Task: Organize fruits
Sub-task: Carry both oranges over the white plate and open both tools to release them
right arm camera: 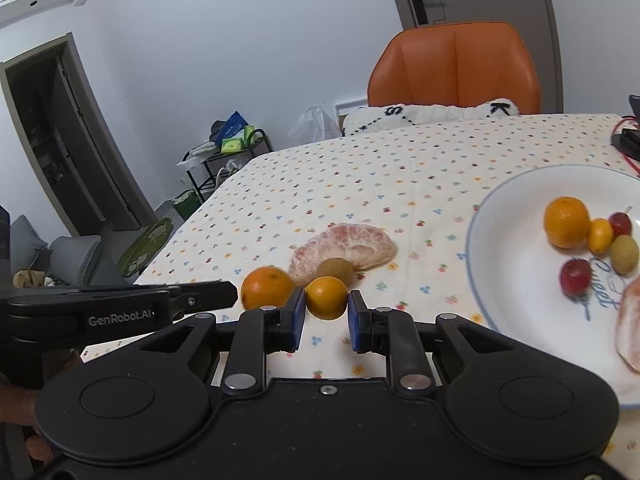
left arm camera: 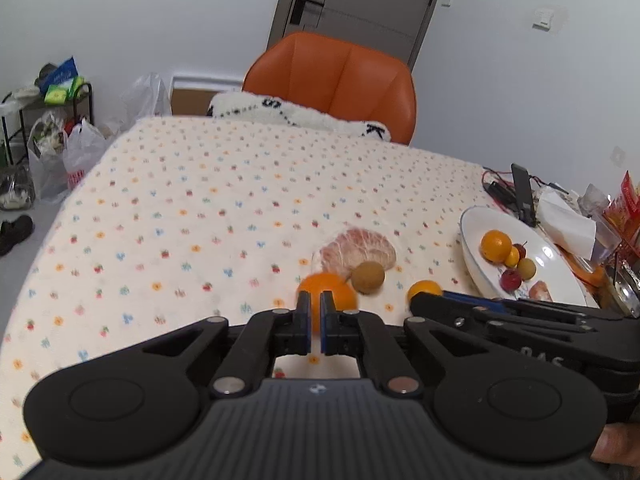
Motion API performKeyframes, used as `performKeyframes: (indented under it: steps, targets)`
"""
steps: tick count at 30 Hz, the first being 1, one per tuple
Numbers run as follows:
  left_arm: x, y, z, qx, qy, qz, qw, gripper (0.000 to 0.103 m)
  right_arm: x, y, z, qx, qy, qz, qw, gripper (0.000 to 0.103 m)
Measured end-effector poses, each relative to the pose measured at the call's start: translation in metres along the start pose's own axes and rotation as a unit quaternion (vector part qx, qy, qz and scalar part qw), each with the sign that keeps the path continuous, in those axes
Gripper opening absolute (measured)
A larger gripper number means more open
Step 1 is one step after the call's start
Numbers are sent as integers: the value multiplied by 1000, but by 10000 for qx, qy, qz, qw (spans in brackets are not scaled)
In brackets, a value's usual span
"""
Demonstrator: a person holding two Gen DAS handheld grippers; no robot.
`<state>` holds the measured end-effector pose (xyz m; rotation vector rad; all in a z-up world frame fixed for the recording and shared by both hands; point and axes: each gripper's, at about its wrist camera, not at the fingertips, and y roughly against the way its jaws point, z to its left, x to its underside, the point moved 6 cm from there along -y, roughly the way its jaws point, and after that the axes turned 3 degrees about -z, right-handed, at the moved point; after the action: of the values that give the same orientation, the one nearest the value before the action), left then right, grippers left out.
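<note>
Fruits: four pieces lie loose on the bench; others sit on a white plate (right arm camera: 500, 240) at the right.
Surface: bench (left arm camera: 200, 208) covered by a cream cloth printed with small coloured motifs.
Room: pale walls, a grey door (left arm camera: 352, 0) on the far side, an orange chair (left arm camera: 336, 80) at the far edge of the bench, a white cushion with black marks (left arm camera: 296, 114) on its seat. Shelf rack (left arm camera: 44, 104) and plastic bags (left arm camera: 76, 152) on the floor at far left.
Loose fruit: large orange (right arm camera: 267, 293), small orange (right arm camera: 327, 297), brown round fruit (right arm camera: 337, 269) and peeled pomelo segment (right arm camera: 348, 248), grouped close together, the pomelo farthest.
Plate contents: one orange (right arm camera: 567, 222), a small yellow fruit (right arm camera: 600, 234), two red fruits, a greenish-brown fruit, and a peeled pomelo piece at the near right rim.
Right gripper (right arm camera: 327, 322): jaws parted, the small orange between the pads; contact cannot be told from either view.
Left gripper (left arm camera: 316, 320): jaws nearly together with a narrow gap, holding nothing; the large orange lies just beyond its tips.
Relation of grippers: side by side, left gripper to the left, both low over the near bench.
Clutter: cables, a dark device and tissue at the far right edge.
</note>
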<state>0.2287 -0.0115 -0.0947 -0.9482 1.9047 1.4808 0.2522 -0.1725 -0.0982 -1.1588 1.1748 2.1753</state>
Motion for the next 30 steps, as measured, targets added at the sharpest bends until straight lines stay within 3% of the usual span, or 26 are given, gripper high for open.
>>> performKeyframes:
  steps: [6, 8, 10, 12, 20, 21, 23, 30]
  targets:
    - [8, -4, -2, -107, -31, 149, 9998, 11, 5, 5, -9, 69, -104, -5, 9999, 21]
    - [7, -5, -2, -143, -28, 199, 9997, 26, 5, 7, -11, 91, -128, -24, 9999, 21]
    - [4, -4, -2, -160, 4, 104, 9998, 56, 2, 9, -11, 96, -134, -80, 9998, 21]
    - [0, -2, -4, -155, -71, -35, 9998, 68, 0, 12, -13, 102, -130, -127, 9998, 21]
    - [-1, -18, -10, -42, -75, 27, 10000, 65, -10, 25, -25, 266, -139, -294, 9991, 21]
    - [0, -21, -10, -23, -83, 46, 10000, 62, -11, 28, -27, 298, -148, -319, 9989, 21]
    - [4, -27, -11, -60, -97, 160, 9998, 42, -12, 33, -32, 338, -187, -371, 9986, 21]
    - [6, -24, -24, 88, -190, 117, 9997, 39, -13, 43, -50, 551, -333, -496, 9967, 21]
